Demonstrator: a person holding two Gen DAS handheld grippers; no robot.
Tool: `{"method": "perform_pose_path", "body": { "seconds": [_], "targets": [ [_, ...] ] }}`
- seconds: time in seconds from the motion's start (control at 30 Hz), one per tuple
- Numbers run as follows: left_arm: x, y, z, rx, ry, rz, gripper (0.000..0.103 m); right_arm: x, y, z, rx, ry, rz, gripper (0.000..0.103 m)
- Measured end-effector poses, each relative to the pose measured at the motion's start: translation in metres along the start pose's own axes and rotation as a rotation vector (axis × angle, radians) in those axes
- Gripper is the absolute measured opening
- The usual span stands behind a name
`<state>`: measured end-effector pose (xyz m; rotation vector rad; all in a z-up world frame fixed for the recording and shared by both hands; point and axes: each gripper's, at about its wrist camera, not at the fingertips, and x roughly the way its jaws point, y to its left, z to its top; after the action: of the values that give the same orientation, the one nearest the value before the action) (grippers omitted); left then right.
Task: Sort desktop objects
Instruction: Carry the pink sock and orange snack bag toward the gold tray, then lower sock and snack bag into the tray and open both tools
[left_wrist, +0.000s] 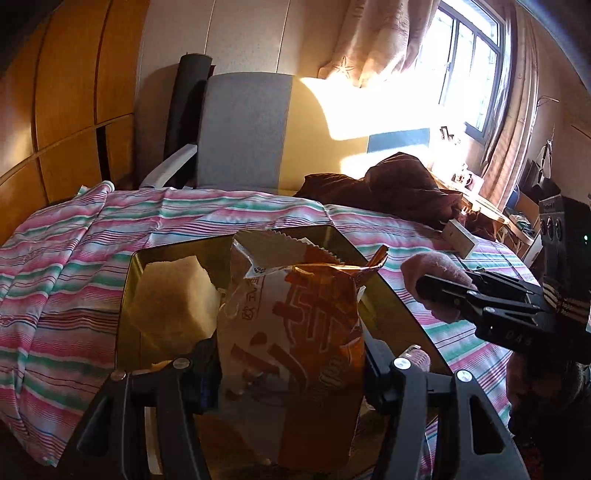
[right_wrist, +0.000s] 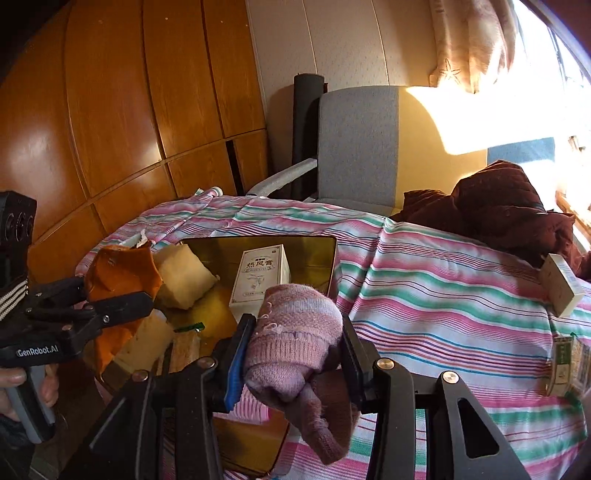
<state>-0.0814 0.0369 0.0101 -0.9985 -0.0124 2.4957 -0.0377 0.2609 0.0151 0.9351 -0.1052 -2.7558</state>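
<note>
My left gripper (left_wrist: 291, 354) is shut on an orange snack bag (left_wrist: 295, 350) and holds it upright over the gold tray (left_wrist: 391, 295). The bag also shows at the left of the right wrist view (right_wrist: 118, 273), between the left gripper's fingers. My right gripper (right_wrist: 293, 332) is shut on a pink knitted sock (right_wrist: 295, 332), held at the tray's right edge (right_wrist: 332, 258). In the left wrist view the sock (left_wrist: 436, 273) shows at the right. The tray holds a white medicine box (right_wrist: 262, 280) and a pale crumpled packet (right_wrist: 184, 280).
A pink and green striped cloth (right_wrist: 443, 288) covers the surface. A small white box (right_wrist: 561, 291) lies at the right, with a green-printed packet (right_wrist: 569, 365) nearer. A brown jacket (right_wrist: 498, 210) and a grey chair (right_wrist: 362, 147) stand behind.
</note>
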Motion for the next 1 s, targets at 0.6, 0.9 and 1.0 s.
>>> {"method": "perform_pose_path", "body": {
  "seconds": [0.6, 0.9, 1.0],
  "targets": [
    [0.048, 0.044, 0.047, -0.097, 0.156, -0.125, 0.061, 0.096, -0.009, 0.077, 0.044, 0.175, -0.037, 0.045],
    [0.048, 0.064, 0.072, -0.183, 0.125, -0.190, 0.061, 0.137, -0.010, 0.090, 0.018, 0.223, -0.106, 0.045],
    [0.061, 0.065, 0.072, -0.164, 0.153, -0.148, 0.061, 0.146, -0.010, 0.088, 0.012, 0.235, -0.116, 0.045]
  ]
}}
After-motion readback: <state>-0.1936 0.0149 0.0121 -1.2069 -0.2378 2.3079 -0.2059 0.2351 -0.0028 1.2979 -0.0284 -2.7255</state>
